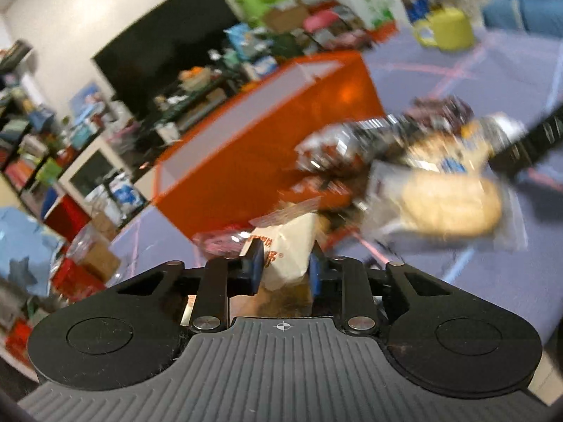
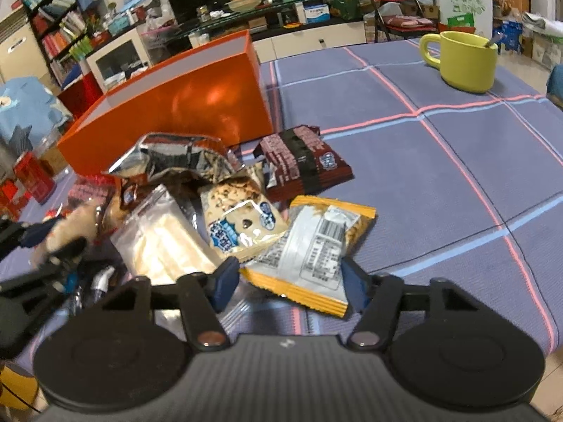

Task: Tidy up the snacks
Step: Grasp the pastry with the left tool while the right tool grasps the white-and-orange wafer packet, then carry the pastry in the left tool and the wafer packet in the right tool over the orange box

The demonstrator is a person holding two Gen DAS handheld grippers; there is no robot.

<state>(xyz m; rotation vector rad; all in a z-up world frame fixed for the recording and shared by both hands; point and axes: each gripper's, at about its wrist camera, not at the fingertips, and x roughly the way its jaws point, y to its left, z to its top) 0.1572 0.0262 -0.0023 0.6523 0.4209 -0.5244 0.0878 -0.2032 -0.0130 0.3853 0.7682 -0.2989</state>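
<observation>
My left gripper (image 1: 285, 262) is shut on a cream snack packet with orange print (image 1: 288, 246), held above the table with the view tilted and blurred. The orange box (image 1: 246, 161) lies ahead of it, open at the top; it also shows in the right wrist view (image 2: 176, 109). My right gripper (image 2: 288, 283) is open, its fingers on either side of the near edge of an orange-edged snack packet (image 2: 313, 249). A pile of snacks lies beyond: a cookie packet (image 2: 239, 221), a dark brown packet (image 2: 302, 161), a silver foil bag (image 2: 176, 158), a clear bag of pale bars (image 2: 162, 239).
A yellow-green mug (image 2: 464, 59) with a spoon stands at the far right of the blue checked tablecloth (image 2: 440, 176). A red can (image 2: 33, 176) stands at the left edge. The left gripper (image 2: 45, 242) shows at the left. Shelves and a TV stand lie behind.
</observation>
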